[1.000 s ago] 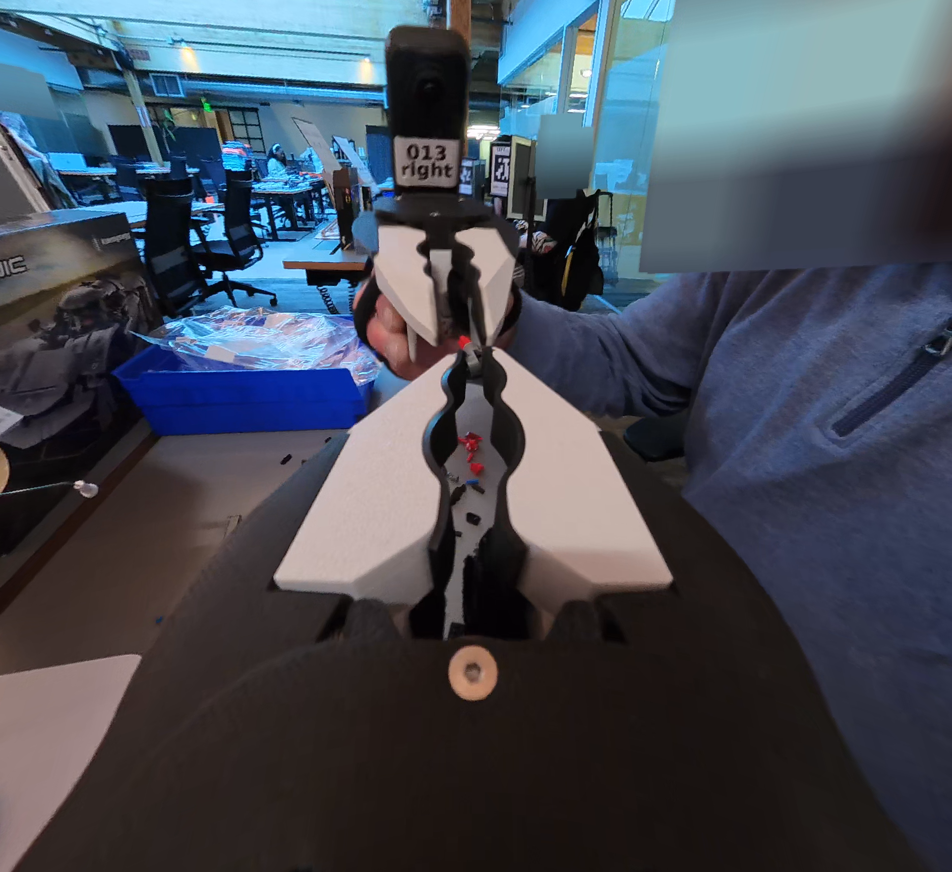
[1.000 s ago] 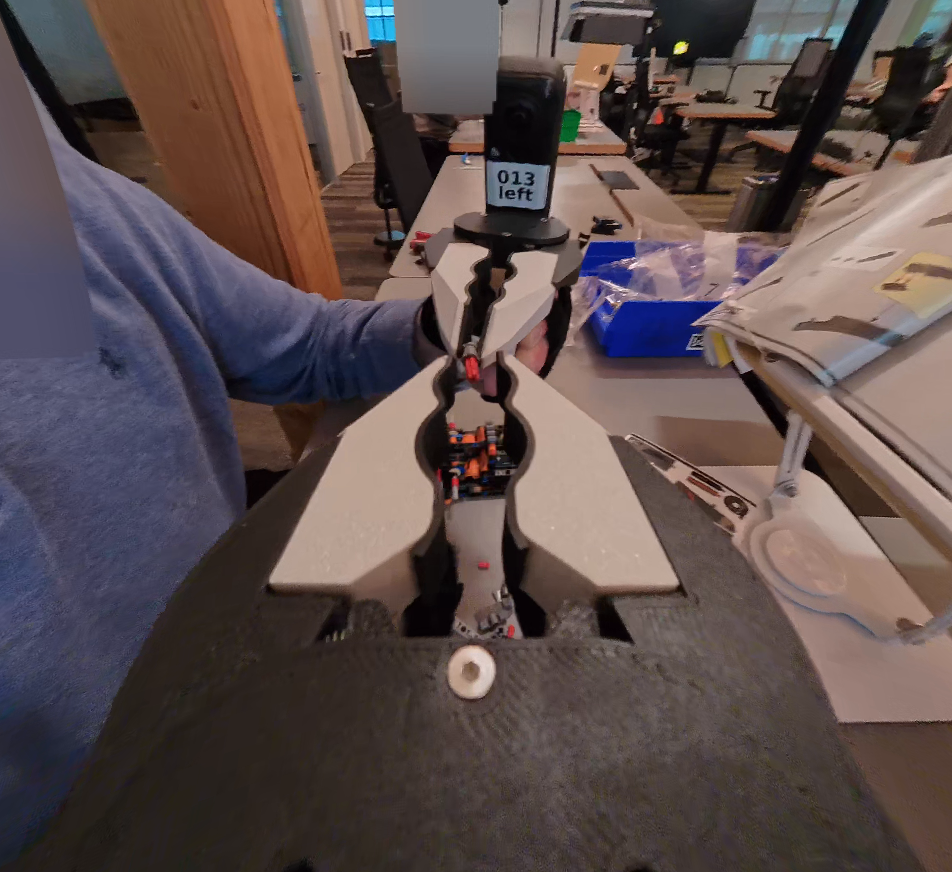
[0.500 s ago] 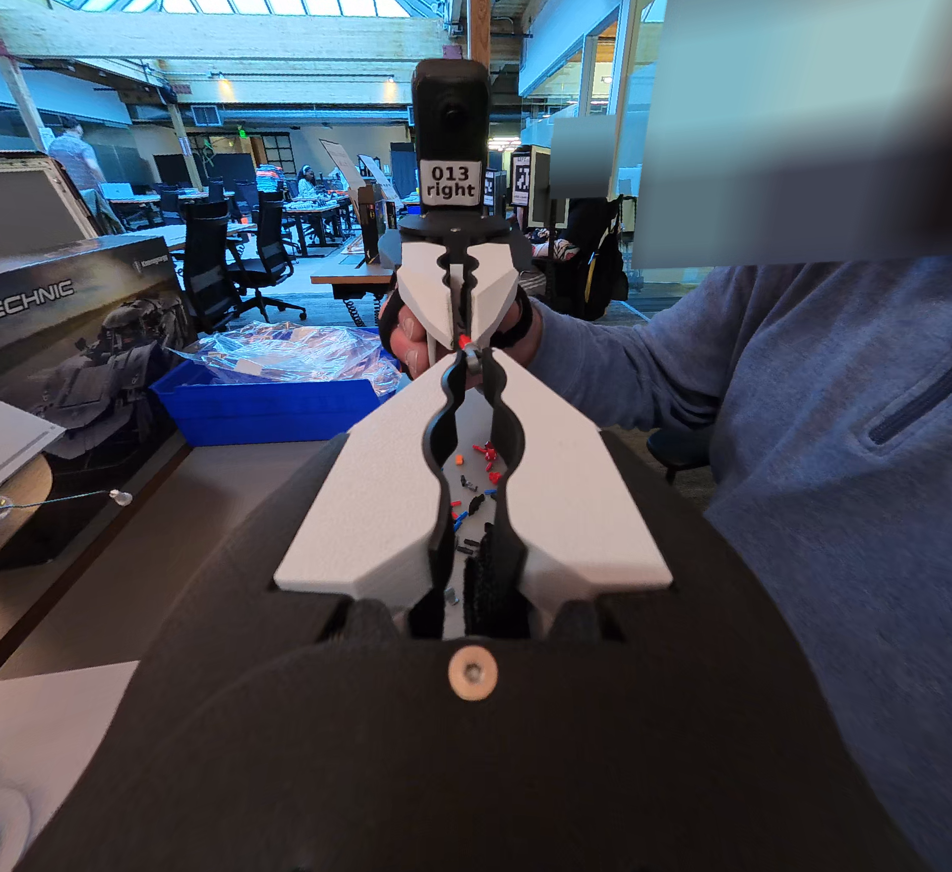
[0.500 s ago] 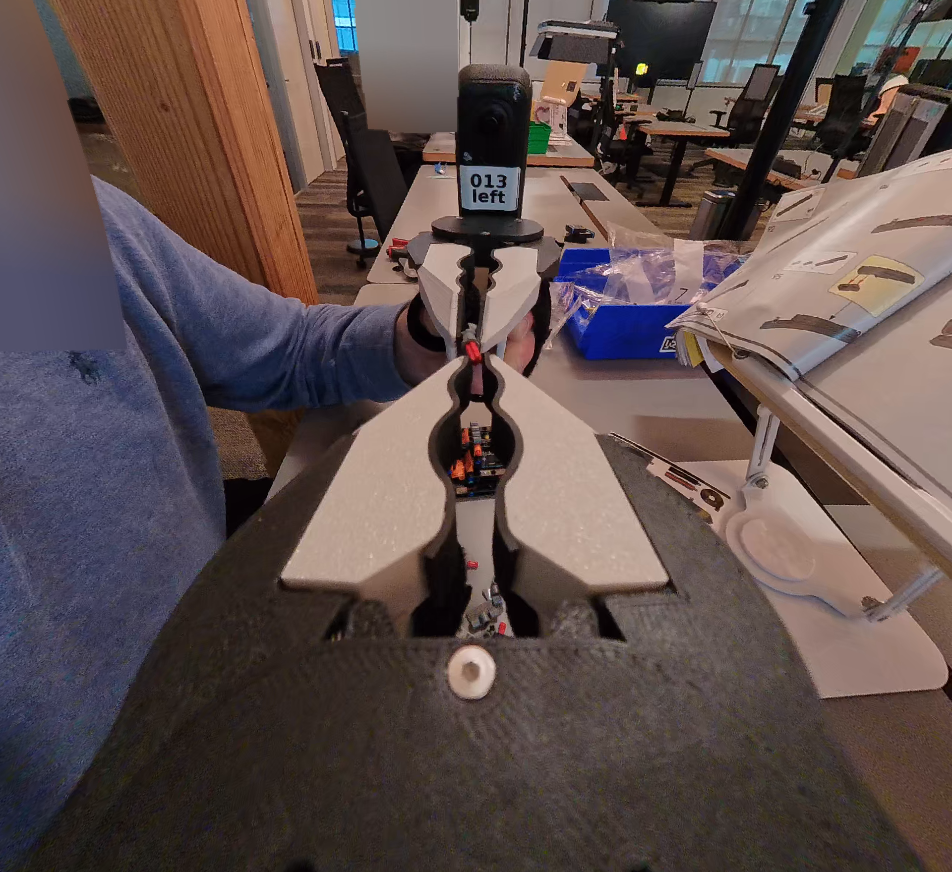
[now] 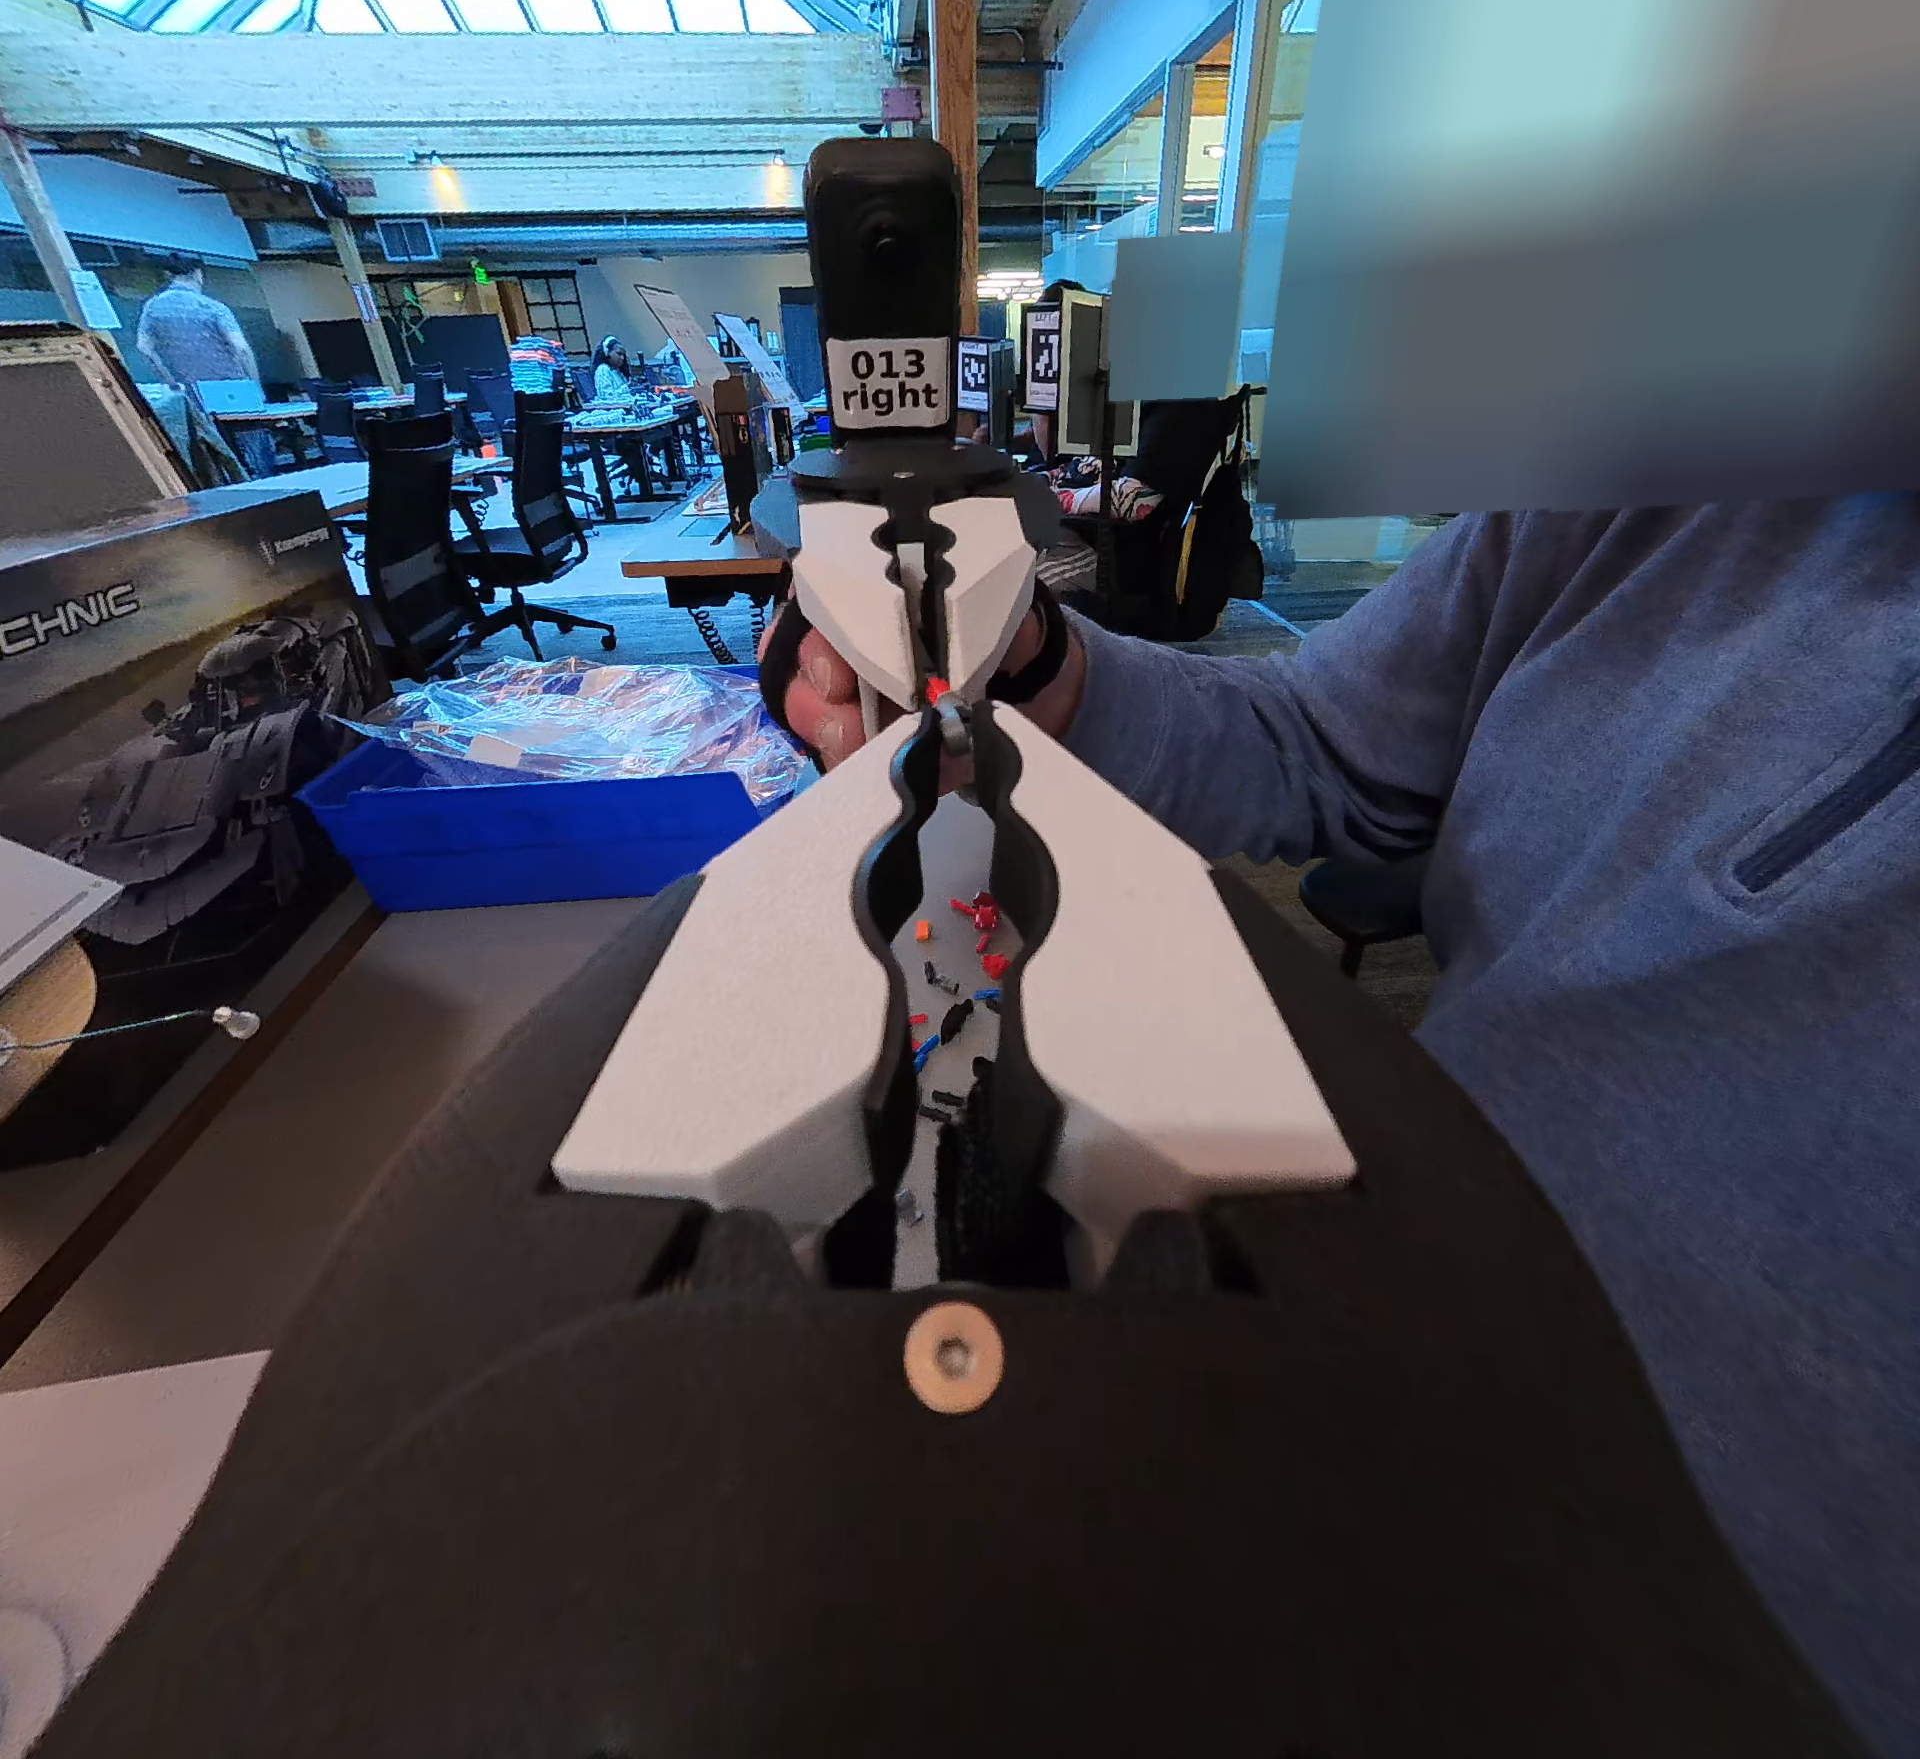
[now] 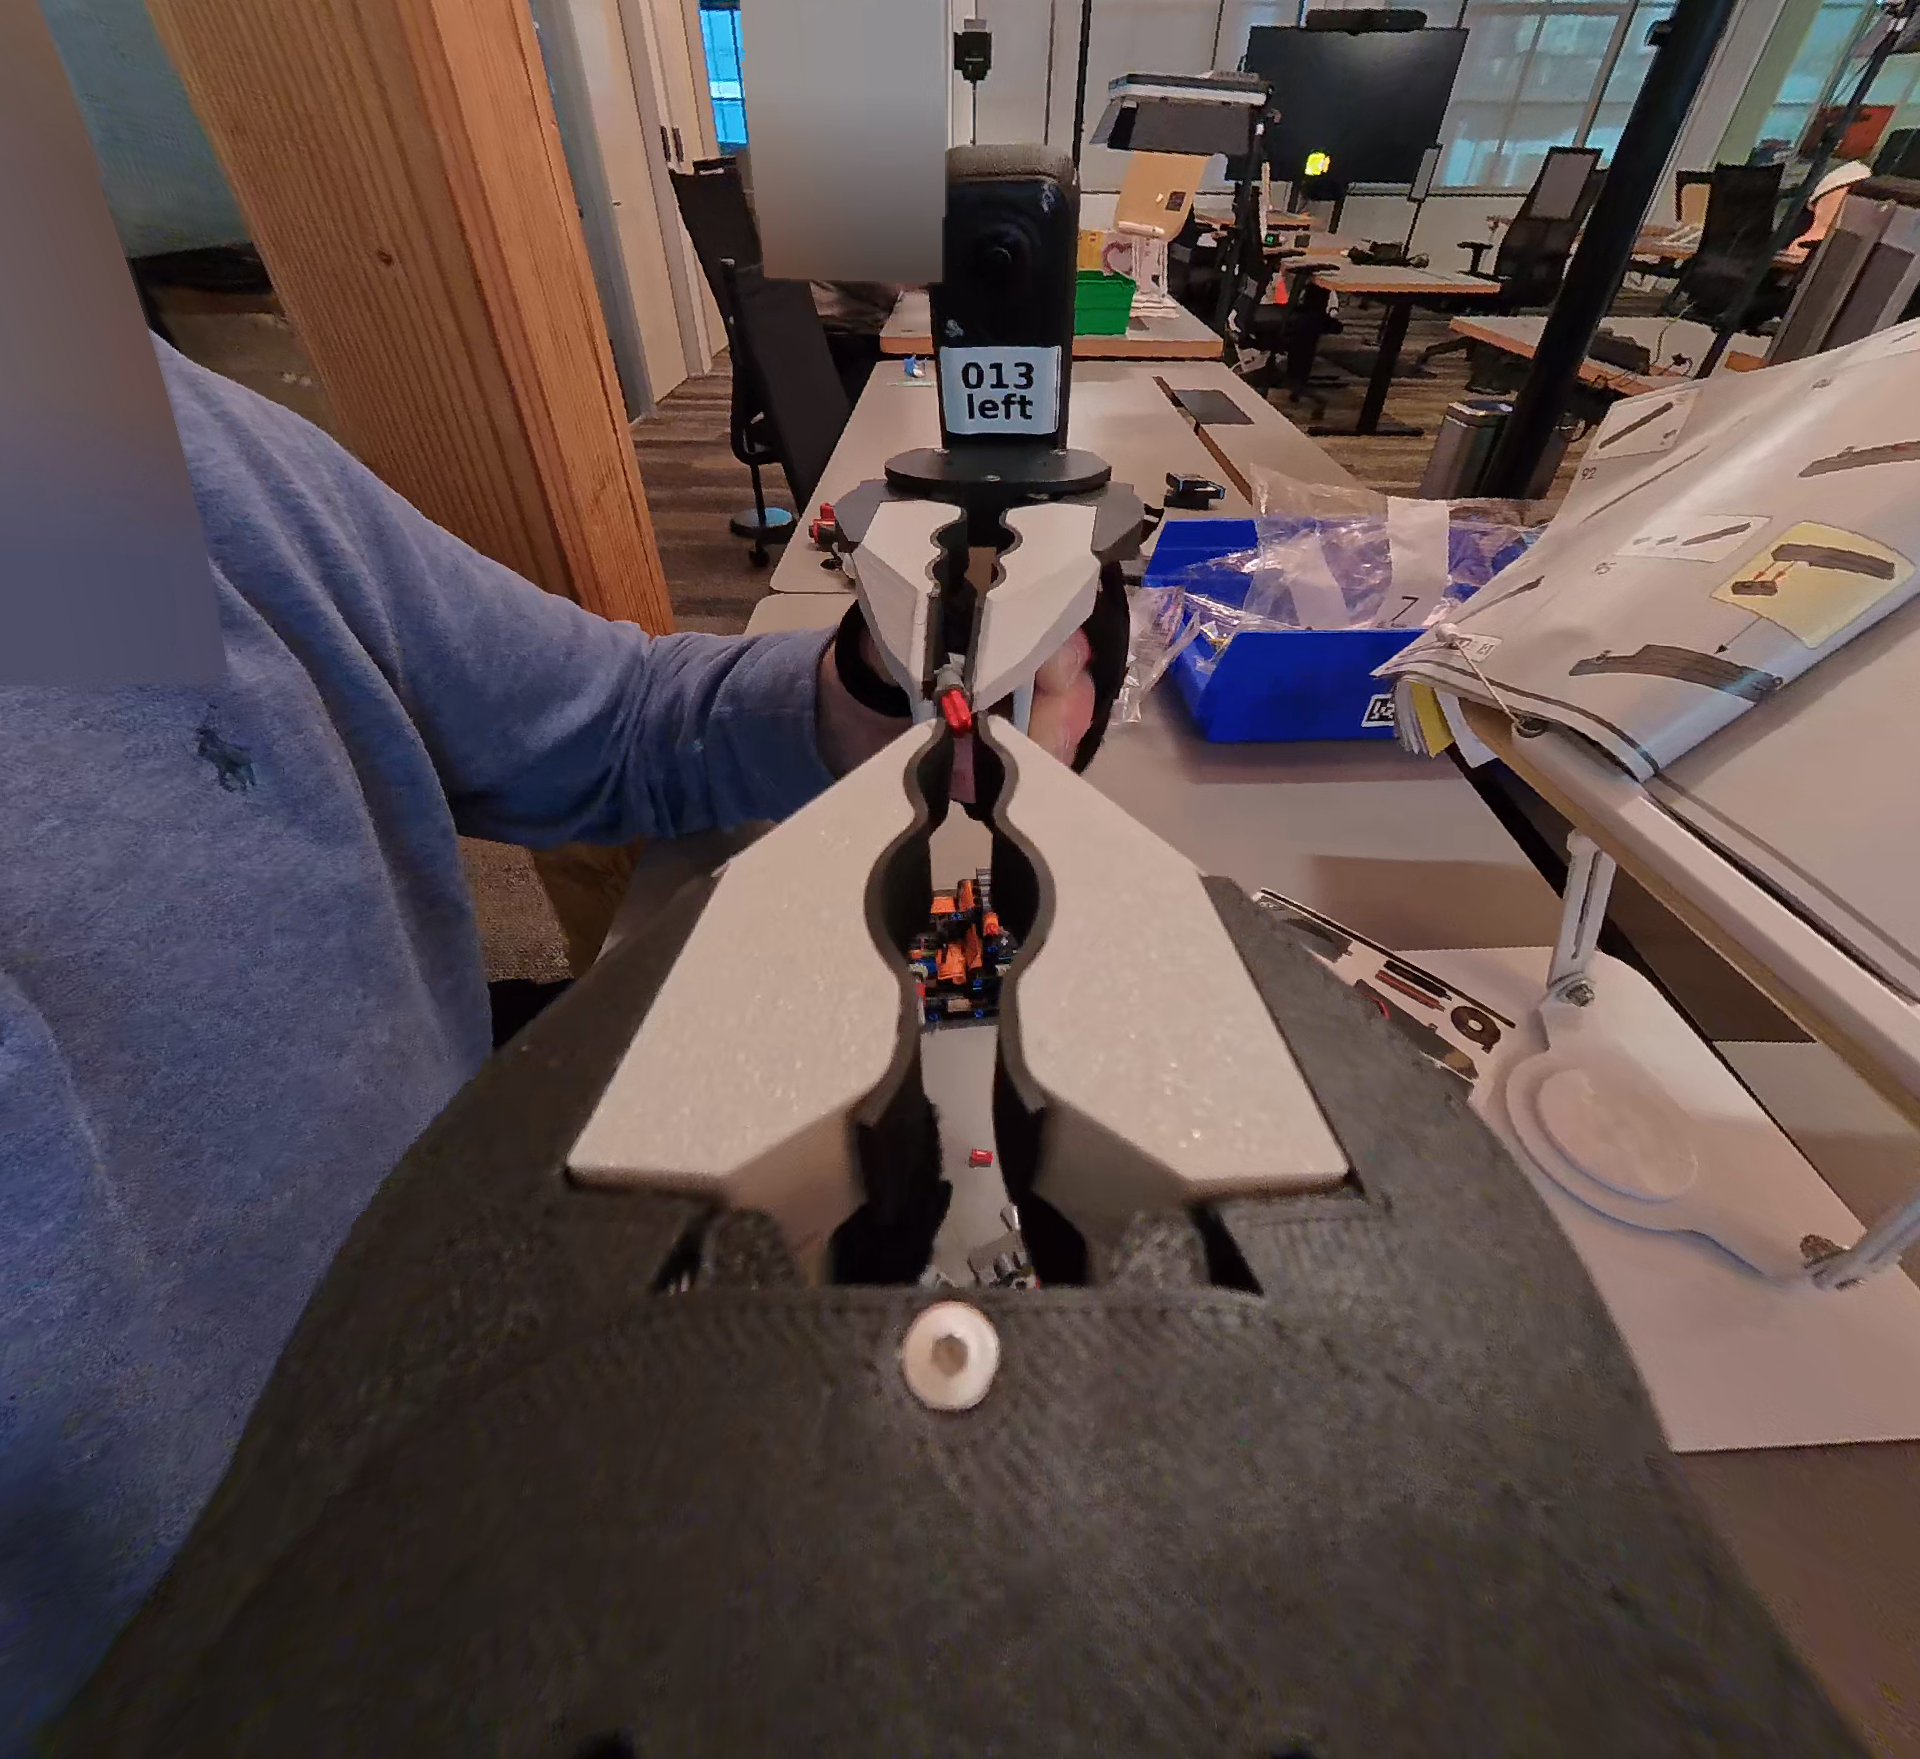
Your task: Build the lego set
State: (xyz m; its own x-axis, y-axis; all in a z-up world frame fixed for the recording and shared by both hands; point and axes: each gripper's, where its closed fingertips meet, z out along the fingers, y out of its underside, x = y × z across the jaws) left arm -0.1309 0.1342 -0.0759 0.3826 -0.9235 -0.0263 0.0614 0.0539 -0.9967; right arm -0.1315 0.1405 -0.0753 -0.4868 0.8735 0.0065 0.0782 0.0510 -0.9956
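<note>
My two grippers face each other tip to tip above the table. In the left wrist view my left gripper [image 5: 953,745] is shut on a small grey lego piece [image 5: 956,733]. The right gripper [image 5: 932,693] opposite holds a small red pin [image 5: 938,691] against it. In the right wrist view my right gripper [image 6: 956,735] is shut on the red pin [image 6: 954,710], which meets the grey piece [image 6: 948,673] in the left gripper [image 6: 948,670]. A partly built orange and black model [image 6: 961,951] sits on the table below.
Loose small lego pieces [image 5: 977,930] lie on the table under the grippers. A blue bin [image 5: 540,836] with plastic bags stands behind, and the set's box [image 5: 156,722] stands left. An open instruction booklet [image 6: 1714,566] rests on a stand at right. A person in a blue sweater [image 5: 1610,878] is close. My two grippers' fingertips are within a few centimetres of each other.
Both grippers stay shut and tip to tip. They have shifted together slightly, so the table pieces and the background sit a little differently in both views.
</note>
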